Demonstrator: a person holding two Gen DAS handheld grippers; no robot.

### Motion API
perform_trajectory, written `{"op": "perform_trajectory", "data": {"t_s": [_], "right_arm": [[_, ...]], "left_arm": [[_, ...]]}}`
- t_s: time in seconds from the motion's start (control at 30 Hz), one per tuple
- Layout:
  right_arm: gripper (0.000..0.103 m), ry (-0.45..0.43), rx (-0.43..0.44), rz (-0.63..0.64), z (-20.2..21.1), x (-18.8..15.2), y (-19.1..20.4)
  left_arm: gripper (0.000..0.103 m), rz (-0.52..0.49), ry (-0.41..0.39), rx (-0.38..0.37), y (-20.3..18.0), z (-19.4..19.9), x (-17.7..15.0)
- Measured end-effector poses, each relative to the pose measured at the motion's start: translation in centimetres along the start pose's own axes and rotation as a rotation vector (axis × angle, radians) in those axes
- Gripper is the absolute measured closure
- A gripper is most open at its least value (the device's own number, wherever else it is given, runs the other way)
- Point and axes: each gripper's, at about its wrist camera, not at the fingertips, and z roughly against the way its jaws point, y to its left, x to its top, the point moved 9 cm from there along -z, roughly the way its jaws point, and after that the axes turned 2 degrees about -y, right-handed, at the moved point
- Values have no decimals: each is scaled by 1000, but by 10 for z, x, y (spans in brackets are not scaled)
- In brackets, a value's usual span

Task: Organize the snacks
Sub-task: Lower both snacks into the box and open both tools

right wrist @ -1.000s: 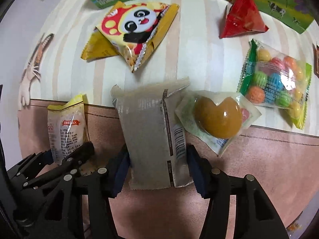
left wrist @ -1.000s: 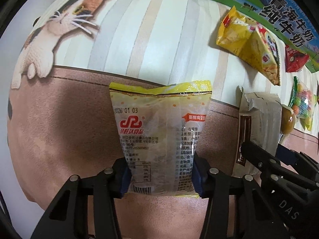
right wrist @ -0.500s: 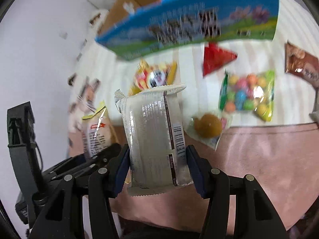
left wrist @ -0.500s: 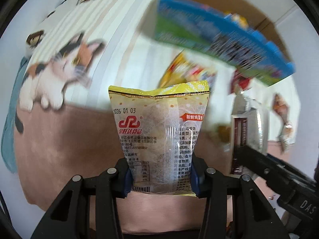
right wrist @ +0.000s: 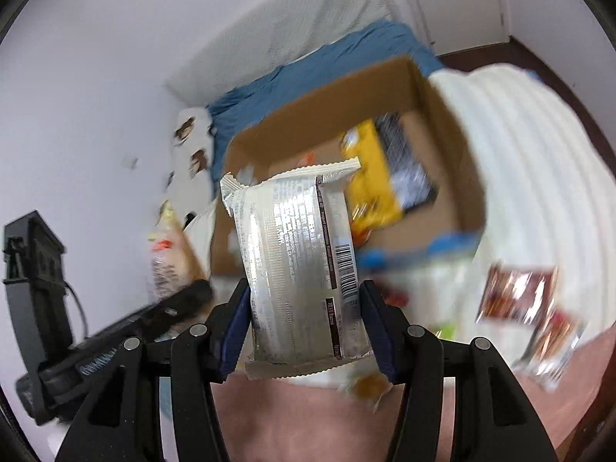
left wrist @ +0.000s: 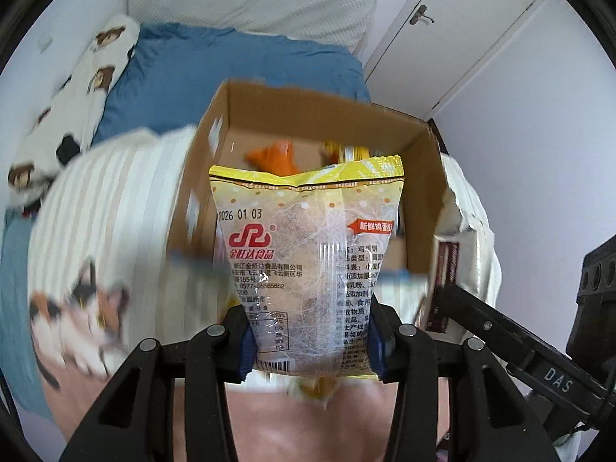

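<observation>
Both tools have risen off the bed within the last second: the left tool (left wrist: 310,340) pinches the yellow egg-cracker packet (left wrist: 308,265) by its lower end, and the right tool (right wrist: 304,331) clamps the silver wafer packet (right wrist: 298,265) the same way. Both packets now hang upright in the air. Beyond them the open cardboard box (left wrist: 319,115), a second ago only an edge, now shows its inside with snacks already lying there, so the drop looks close.
</observation>
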Motion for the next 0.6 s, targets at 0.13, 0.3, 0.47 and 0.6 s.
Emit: {"op": "perform_trajectory", "data": {"t_s": [0.13,0.3,0.47,0.6], "right_arm": [[45,-11,-90,-24,-18,49,-23],[45,40,-188,-18,-56,75,-47],[45,99,-243,-15,-89,71,-63],[45,130,-264,-19,-109,64,-71]], "left_arm": [[61,-17,29,36,3,-27,56],[61,-29,82,101,21,-73,104],[60,-26,152,165,46,-120,130],[60,-27,197,220,66,-151,139]]}}
